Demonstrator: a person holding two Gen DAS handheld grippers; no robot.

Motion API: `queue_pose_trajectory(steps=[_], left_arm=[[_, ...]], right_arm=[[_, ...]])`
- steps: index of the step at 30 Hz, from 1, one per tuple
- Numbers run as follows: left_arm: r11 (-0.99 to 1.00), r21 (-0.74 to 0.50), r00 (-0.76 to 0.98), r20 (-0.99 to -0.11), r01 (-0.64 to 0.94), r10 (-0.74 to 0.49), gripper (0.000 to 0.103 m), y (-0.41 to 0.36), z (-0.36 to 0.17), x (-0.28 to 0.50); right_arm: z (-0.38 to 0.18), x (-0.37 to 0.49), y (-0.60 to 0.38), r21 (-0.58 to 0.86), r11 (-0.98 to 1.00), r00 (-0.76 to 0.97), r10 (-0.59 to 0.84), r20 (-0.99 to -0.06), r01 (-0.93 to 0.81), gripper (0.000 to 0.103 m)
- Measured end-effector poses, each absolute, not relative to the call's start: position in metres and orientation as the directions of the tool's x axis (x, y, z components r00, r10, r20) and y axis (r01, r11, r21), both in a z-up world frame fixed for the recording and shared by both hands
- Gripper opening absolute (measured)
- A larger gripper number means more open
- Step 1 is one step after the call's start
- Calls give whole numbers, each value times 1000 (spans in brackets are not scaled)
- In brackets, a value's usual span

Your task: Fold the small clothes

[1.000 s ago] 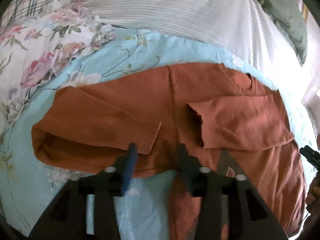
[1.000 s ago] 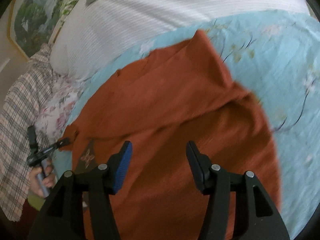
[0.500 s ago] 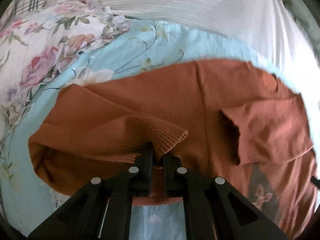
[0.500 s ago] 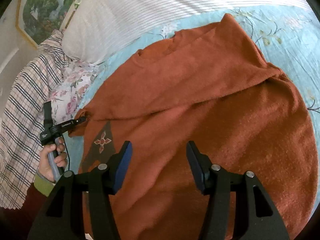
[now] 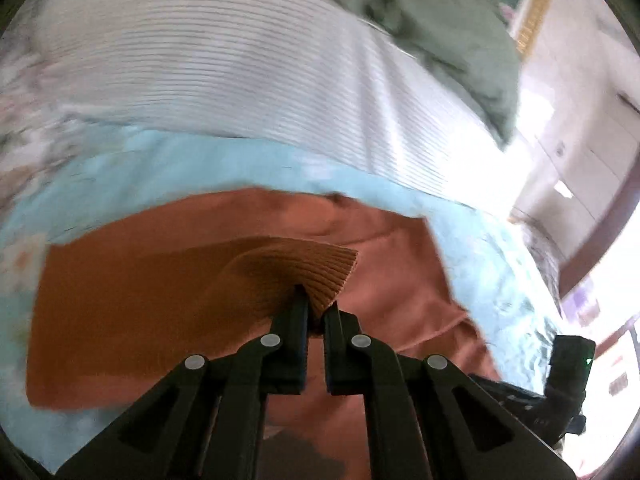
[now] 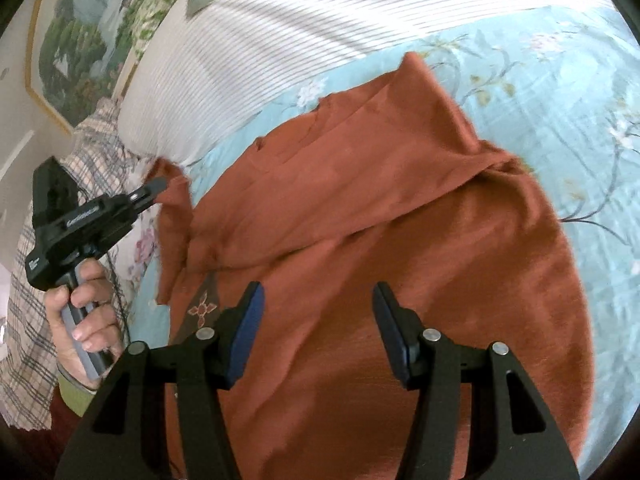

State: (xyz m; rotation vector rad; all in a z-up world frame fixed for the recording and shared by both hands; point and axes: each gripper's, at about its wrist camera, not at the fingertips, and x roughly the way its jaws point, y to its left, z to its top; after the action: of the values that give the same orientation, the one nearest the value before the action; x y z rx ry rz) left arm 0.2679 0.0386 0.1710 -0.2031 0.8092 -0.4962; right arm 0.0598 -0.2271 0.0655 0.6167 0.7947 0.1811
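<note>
A rust-orange sweater [image 6: 400,208] lies on a light blue floral bedspread [image 6: 560,92]. My left gripper [image 5: 316,308] is shut on the ribbed cuff [image 5: 320,268] of the sweater's left sleeve and holds it lifted above the body of the sweater [image 5: 400,280]. In the right wrist view the left gripper [image 6: 156,188] shows at the far left, with the sleeve [image 6: 172,236] hanging from it. My right gripper [image 6: 318,296] is open and empty, hovering over the lower part of the sweater. The other sleeve [image 6: 432,120] lies folded across the chest.
A white ribbed pillow [image 5: 240,72] lies beyond the sweater, with a green cloth [image 5: 448,28] on it. A plaid fabric [image 6: 32,320] and a floral one [image 6: 140,244] lie at the left. A framed picture [image 6: 80,40] hangs on the wall.
My left gripper closed on the sleeve cuff, then lifted it and carried it up and across the sweater. The right gripper stayed open over the sweater's lower part.
</note>
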Motion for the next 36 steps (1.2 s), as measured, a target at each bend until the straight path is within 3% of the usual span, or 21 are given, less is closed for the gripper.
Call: queue_pose_trajectory(steps=[7, 13, 15, 16, 20, 24, 28, 34, 36], left_arm=[[814, -397, 468, -673, 424, -573, 4, -74, 130, 290], [834, -354, 405, -749, 424, -524, 5, -125, 78, 310], [840, -348, 388, -767, 417, -511, 10, -130, 64, 314], [840, -352, 383, -770, 412, -510, 13, -127, 60, 313], [847, -343, 411, -759, 407, -505, 39, -106, 64, 295], [860, -317, 457, -745, 400, -487, 51, -69, 77, 261], [917, -263, 543, -743, 300, -391, 51, -2, 82, 224], [976, -218, 611, -775, -23, -159, 51, 115, 60, 195], [970, -230, 599, -789, -80, -138, 49, 135, 50, 199]], right_arm=[[59, 52, -259, 593, 793, 709, 337, -620, 142, 57], [55, 55, -271, 600, 783, 710, 328, -624, 165, 57], [55, 59, -270, 603, 782, 710, 334, -620, 159, 57], [56, 62, -268, 604, 782, 710, 338, -618, 154, 57], [56, 82, -259, 608, 783, 698, 365, -616, 128, 57], [58, 107, -250, 605, 790, 690, 381, -615, 103, 57], [58, 138, -246, 584, 806, 688, 370, -624, 97, 57], [39, 187, -240, 588, 802, 646, 392, -655, 110, 57], [31, 198, -233, 574, 812, 625, 397, -672, 102, 50]])
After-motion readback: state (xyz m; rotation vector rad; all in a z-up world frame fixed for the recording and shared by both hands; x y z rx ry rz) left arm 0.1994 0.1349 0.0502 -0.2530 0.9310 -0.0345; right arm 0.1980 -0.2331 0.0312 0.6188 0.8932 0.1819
